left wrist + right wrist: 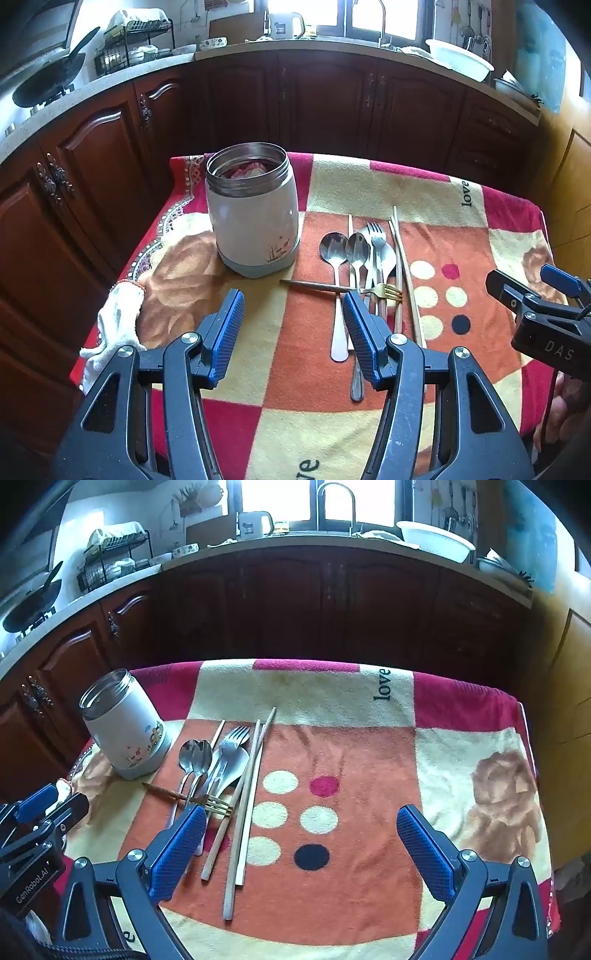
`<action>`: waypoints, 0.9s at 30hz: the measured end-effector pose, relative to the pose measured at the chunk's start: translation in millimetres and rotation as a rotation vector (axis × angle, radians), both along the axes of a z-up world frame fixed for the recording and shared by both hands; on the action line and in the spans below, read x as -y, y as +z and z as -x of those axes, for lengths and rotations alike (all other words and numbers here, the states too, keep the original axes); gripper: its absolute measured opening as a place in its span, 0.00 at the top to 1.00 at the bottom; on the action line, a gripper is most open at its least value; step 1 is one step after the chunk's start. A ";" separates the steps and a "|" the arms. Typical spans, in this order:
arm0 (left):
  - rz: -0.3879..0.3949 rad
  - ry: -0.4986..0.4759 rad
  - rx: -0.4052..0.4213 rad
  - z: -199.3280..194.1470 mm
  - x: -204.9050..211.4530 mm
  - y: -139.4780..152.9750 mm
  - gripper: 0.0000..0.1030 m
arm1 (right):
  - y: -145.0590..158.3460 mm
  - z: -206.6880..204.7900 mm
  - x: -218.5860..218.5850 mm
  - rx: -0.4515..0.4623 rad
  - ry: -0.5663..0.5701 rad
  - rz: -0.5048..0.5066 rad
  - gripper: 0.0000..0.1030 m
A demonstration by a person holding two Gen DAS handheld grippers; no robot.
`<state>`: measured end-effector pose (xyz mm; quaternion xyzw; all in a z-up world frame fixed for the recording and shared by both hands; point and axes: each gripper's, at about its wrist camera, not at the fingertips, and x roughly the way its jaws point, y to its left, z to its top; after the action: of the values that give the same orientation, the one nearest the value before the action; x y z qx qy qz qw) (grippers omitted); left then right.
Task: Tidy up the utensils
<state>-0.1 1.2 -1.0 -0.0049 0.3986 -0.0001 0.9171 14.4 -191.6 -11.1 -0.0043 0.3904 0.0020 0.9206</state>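
Note:
A white steel-rimmed jar [253, 210] stands open on the blanket-covered table [369, 184]; it also shows in the right wrist view [123, 725]. Beside it lies a pile of utensils: steel spoons [334, 251], forks [376, 236], wooden chopsticks [404, 273] and a gold fork [384, 291] lying crosswise. The pile also shows in the right wrist view: spoons [192, 755], chopsticks [243, 812], gold fork [218, 805]. My left gripper [293, 301] is open and empty, just short of the pile. My right gripper [301, 823] is open and empty, right of the pile.
A white cloth [114, 328] hangs at the table's left edge. Dark wooden cabinets [325, 96] and a counter with a dish rack [133, 44] and white basin [460, 59] lie beyond the table. The right gripper shows at the left view's right edge [535, 291].

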 end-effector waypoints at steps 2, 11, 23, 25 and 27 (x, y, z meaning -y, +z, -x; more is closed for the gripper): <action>0.005 0.000 -0.003 -0.2 -0.4 -0.5 0.46 | 0.0 0.2 -0.7 0.000 -0.003 0.007 0.00; 0.014 -0.002 -0.011 0.5 1.9 -3.0 0.46 | -4.7 -1.1 3.4 -0.005 -0.006 0.009 0.00; 0.025 -0.002 -0.017 -0.8 2.1 -4.4 0.46 | -5.3 -1.8 -2.1 -0.006 -0.003 0.019 0.00; 0.018 -0.003 -0.010 -0.8 2.3 -4.6 0.46 | -5.4 -1.6 -2.4 -0.001 -0.003 0.016 0.00; 0.010 -0.002 -0.002 -0.5 2.5 -4.6 0.46 | -5.4 -1.7 -2.6 0.002 -0.004 0.013 0.00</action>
<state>0.4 -1.2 -5.6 -0.0089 0.3996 -0.0030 0.9166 16.0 -189.1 -16.4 -0.0094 0.3893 -0.0022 0.9211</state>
